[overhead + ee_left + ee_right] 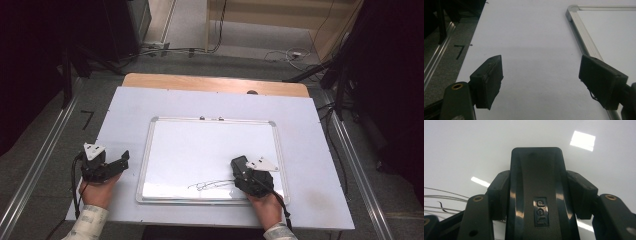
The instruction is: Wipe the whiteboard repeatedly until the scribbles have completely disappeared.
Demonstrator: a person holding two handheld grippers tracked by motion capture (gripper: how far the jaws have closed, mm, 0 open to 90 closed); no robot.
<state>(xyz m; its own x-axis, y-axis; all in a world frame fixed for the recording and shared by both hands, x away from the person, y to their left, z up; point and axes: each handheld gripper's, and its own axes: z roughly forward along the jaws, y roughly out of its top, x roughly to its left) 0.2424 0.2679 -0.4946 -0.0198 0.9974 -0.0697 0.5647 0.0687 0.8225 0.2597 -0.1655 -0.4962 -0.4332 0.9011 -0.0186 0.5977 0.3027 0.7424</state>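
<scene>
A whiteboard with a silver frame lies flat on the white table sheet. Black pen scribbles run across its near part. My right gripper rests on the board just right of the scribbles, shut on a black whiteboard eraser with a "deli" logo, clamped between both jaws. Thin pen lines show left of the eraser. My left gripper sits on the sheet left of the board, open and holding nothing. In the left gripper view its gripper stands wide, with the board's frame at the right.
The sheet covers a wooden table whose far edge shows. Metal rails run along the floor at both sides. Cables lie on the floor beyond the table, and dark stands rise at the right.
</scene>
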